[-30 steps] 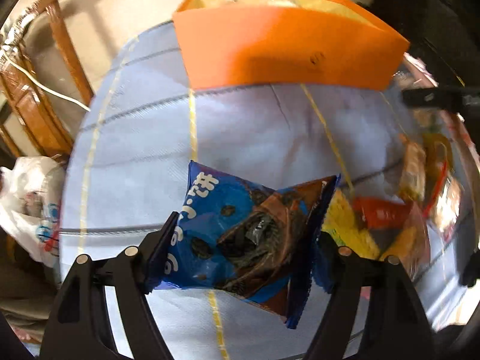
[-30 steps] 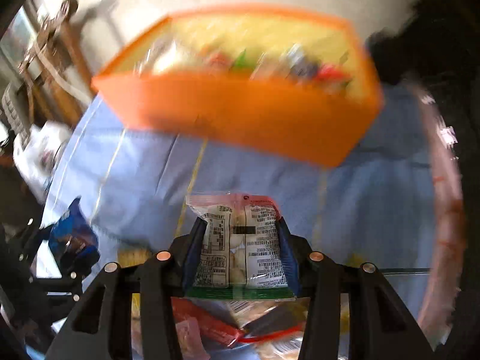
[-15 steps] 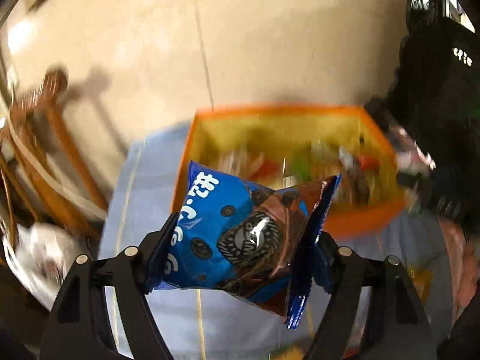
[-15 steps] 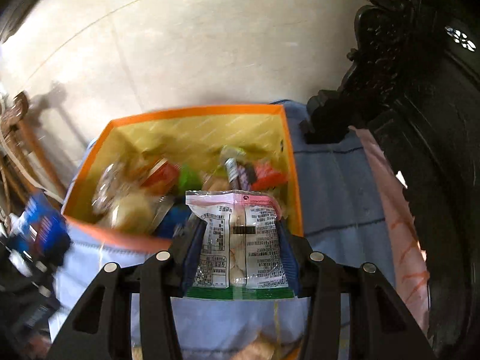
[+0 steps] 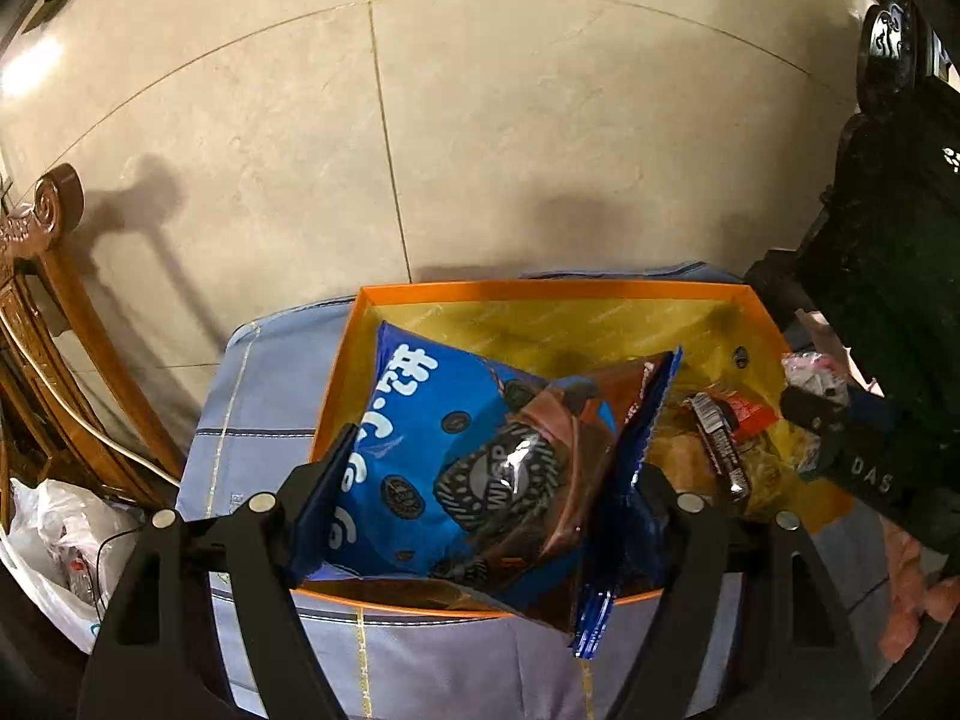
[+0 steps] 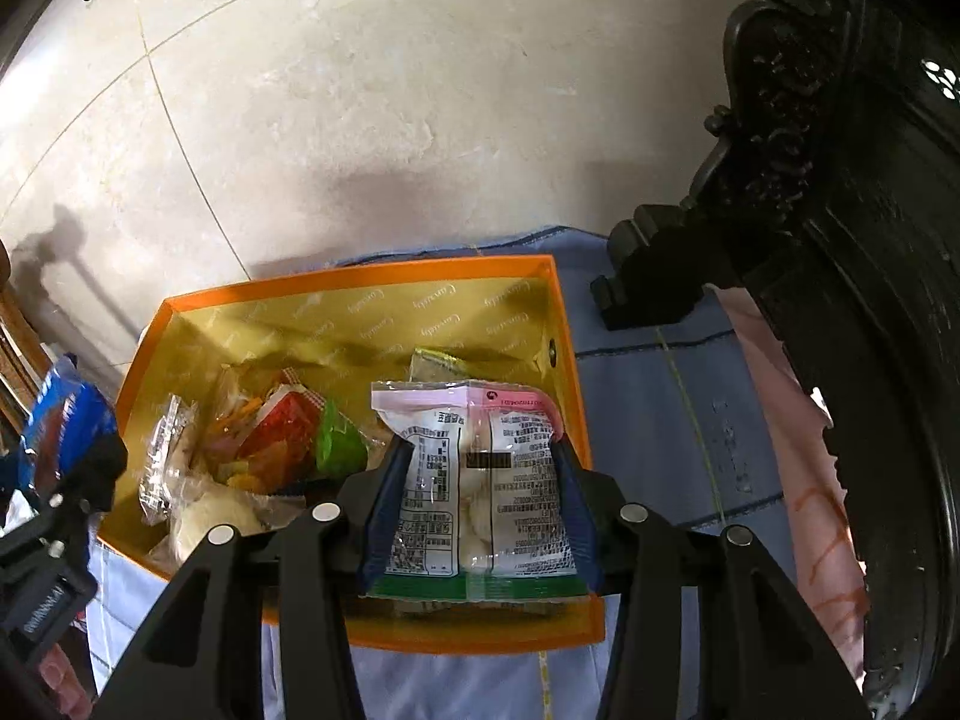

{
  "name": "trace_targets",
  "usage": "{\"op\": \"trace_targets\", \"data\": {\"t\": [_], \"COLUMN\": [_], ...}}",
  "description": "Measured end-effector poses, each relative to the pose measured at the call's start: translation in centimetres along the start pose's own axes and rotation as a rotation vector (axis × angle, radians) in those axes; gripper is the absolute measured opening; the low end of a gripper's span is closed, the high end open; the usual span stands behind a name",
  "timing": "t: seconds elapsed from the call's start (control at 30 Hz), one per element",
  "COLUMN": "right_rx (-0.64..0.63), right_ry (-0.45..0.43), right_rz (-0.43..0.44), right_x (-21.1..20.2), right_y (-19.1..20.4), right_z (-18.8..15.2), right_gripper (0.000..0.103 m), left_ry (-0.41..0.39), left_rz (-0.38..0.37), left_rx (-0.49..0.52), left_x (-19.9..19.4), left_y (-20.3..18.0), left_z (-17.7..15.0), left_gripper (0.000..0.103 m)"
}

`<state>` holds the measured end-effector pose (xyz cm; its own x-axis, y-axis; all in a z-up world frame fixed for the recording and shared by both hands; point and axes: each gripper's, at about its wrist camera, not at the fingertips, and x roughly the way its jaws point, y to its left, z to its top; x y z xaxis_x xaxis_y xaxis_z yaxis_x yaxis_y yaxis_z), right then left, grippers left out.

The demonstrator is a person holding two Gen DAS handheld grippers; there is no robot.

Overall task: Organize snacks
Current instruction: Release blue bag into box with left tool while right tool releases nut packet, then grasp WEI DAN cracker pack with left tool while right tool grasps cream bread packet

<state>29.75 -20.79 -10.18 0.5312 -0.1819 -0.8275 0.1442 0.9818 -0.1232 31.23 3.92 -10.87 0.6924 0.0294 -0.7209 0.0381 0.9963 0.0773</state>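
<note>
**Hidden and cut-off items**

Orange box (image 5: pixel 600 290): near wall hidden behind blue cookie packet (image 5: pixel 456 456). White plastic bag (image 5: pixel 54 534): cut by left edge. Packet print (image 6: pixel 480 480): too small to read. Pink cloth (image 6: pixel 816 480): partly behind dark carved furniture (image 6: pixel 840 240).

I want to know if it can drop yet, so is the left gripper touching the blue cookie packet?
Touching. In the left wrist view the left gripper has a finger pressed on each side of the blue cookie packet, held over the orange box.

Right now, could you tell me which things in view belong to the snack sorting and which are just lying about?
Part of the job:
blue cookie packet in left gripper
clear snack packet in right gripper
orange box
loose snacks inside

Lying about:
wooden chair
white plastic bag
dark carved furniture
</note>
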Motion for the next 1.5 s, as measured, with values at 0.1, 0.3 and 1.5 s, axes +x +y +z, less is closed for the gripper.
{"op": "trace_targets", "data": {"t": [0.1, 0.3, 1.5], "right_rx": [-0.016, -0.01, -0.022], "right_ry": [-0.02, -0.072, 0.46], "right_rz": [-0.002, 0.036, -0.112], "right_x": [-0.6, -1.7, -1.1], "right_y": [0.5, 0.9, 0.3], "right_z": [0.2, 1.2, -21.2], "right_gripper": [0.047, 0.1, 0.1], "left_ry": [-0.006, -0.072, 0.3], "left_rz": [-0.041, 0.036, -0.232], "left_rx": [-0.036, 0.022, 0.092], "left_x": [0.1, -0.7, -3.1], "left_y": [0.2, -0.7, -1.3], "left_z": [0.2, 1.6, -25.2], "left_gripper": [0.074, 0.099, 0.099]}}
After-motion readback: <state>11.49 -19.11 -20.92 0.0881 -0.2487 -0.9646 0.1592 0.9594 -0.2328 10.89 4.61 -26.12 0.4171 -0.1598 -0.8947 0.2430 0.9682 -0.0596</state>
